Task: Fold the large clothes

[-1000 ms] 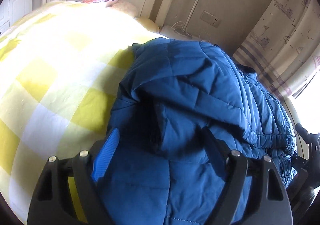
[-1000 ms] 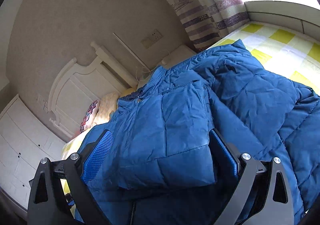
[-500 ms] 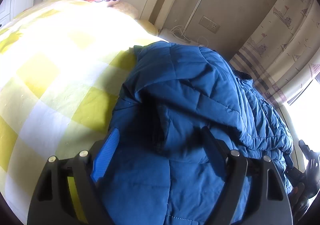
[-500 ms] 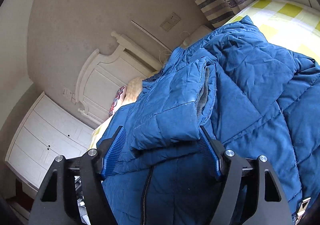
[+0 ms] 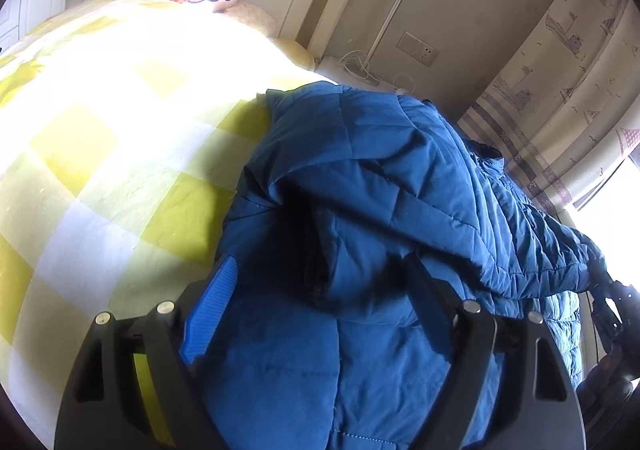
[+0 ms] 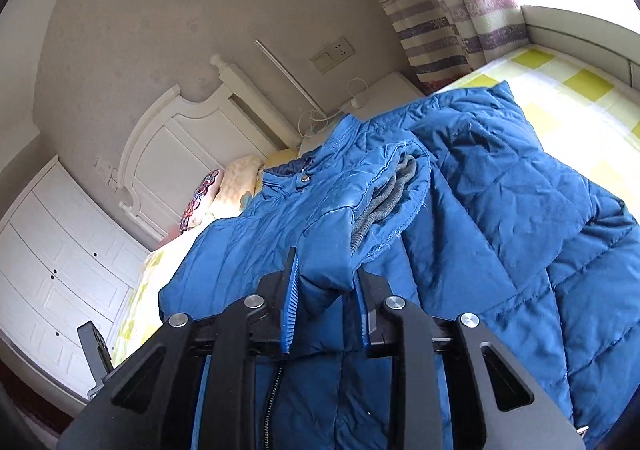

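A large blue quilted jacket (image 5: 400, 178) lies rumpled on a bed with a yellow and white checked cover (image 5: 120, 130). My left gripper (image 5: 318, 266) hovers over its near part, jaws wide, with jacket fabric lying between the fingers and no pad pressing it. In the right wrist view the jacket (image 6: 520, 210) lies zipped up, collar toward the headboard. My right gripper (image 6: 326, 266) is closing its jaws on a sleeve end (image 6: 332, 234); the pads pinch it. The grey knit cuff (image 6: 384, 198) shows inside the sleeve opening. The right gripper's black body (image 5: 612, 302) shows at the left view's far right.
A white headboard (image 6: 180, 138) and patterned pillows (image 6: 204, 194) stand at the bed's head. Beside it is a white nightstand with cables (image 5: 360, 70), under a wall socket (image 5: 418, 48). A striped curtain (image 5: 560, 90) and a window sill (image 6: 580, 22) border one side, white cabinets (image 6: 52, 262) the other.
The right gripper's jaws came together from wide to pinched on the sleeve end and lifted it a little, bunching the fabric. The left gripper kept still and wide.
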`<state>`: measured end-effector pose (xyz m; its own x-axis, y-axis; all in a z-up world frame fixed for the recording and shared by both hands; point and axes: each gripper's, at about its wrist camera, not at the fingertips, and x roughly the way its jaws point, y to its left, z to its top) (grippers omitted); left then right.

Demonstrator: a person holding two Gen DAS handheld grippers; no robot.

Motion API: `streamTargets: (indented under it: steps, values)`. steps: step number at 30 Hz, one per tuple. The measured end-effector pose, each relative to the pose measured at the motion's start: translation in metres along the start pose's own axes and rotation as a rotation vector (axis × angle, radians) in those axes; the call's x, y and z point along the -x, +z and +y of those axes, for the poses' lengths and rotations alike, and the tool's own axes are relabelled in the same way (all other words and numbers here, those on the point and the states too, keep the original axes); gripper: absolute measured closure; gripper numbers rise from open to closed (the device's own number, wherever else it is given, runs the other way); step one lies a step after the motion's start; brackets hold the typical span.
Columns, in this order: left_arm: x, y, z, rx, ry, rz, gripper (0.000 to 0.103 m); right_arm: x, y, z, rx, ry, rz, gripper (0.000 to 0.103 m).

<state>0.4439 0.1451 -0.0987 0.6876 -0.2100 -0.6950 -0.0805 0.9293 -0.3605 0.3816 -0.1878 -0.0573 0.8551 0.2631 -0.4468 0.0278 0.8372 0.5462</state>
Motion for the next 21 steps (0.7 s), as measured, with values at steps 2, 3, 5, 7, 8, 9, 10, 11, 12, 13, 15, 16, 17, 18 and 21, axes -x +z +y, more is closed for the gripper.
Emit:
streamTargets:
  steps: [2, 3, 5, 7, 8, 9, 10, 11, 12, 13, 15, 16, 17, 18, 21]
  values:
    - [0.0, 0.0, 0.0, 0.0, 0.0, 0.0, 0.02, 0.018, 0.01, 0.03, 0.127, 0.0, -0.065, 0.082]
    - [0.0, 0.0, 0.0, 0.0, -0.001, 0.0, 0.02, 0.029, 0.016, 0.041, 0.175, -0.001, -0.1, 0.082]
    - [0.0, 0.0, 0.0, 0.0, -0.001, 0.0, 0.02, 0.05, 0.024, 0.054, 0.236, 0.009, -0.159, 0.082]
    - [0.0, 0.0, 0.001, 0.0, -0.002, 0.0, 0.02, 0.059, 0.029, 0.052, 0.262, -0.011, -0.176, 0.082]
    - [0.0, 0.0, 0.001, 0.0, -0.002, 0.0, 0.02, 0.058, 0.029, 0.044, 0.258, -0.039, -0.169, 0.082]
    - [0.0, 0.0, 0.001, 0.0, -0.002, 0.0, 0.02, 0.056, 0.027, 0.034, 0.241, -0.06, -0.151, 0.082]
    - [0.0, 0.0, 0.001, 0.0, -0.002, 0.0, 0.02, 0.051, 0.024, 0.02, 0.213, -0.078, -0.123, 0.082]
    - [0.0, 0.0, 0.001, 0.0, -0.002, 0.0, 0.02, 0.044, 0.019, 0.006, 0.184, -0.096, -0.085, 0.082]
    - [0.0, 0.0, 0.001, 0.0, -0.002, 0.0, 0.02, 0.033, 0.011, -0.007, 0.154, -0.11, -0.036, 0.082]
    - [0.0, 0.0, 0.001, 0.0, -0.001, 0.0, 0.02, 0.022, 0.003, -0.02, 0.122, -0.128, 0.011, 0.082]
    - [0.0, 0.0, 0.001, 0.0, -0.002, 0.0, 0.02, 0.006, -0.012, -0.042, 0.064, -0.156, 0.073, 0.082]
    - [0.001, 0.0, 0.001, 0.001, -0.004, -0.001, 0.02, 0.006, -0.013, -0.046, 0.037, -0.155, 0.086, 0.082]
    - [0.0, 0.0, 0.001, 0.002, -0.005, 0.0, 0.02, 0.009, -0.011, -0.045, 0.029, -0.155, 0.081, 0.082]
    - [0.0, 0.0, 0.001, 0.002, -0.004, 0.0, 0.02, 0.012, -0.011, -0.042, 0.027, -0.161, 0.081, 0.081]
    - [0.0, 0.001, 0.002, 0.004, -0.007, -0.001, 0.02, 0.019, -0.013, -0.04, -0.01, -0.229, 0.082, 0.074]
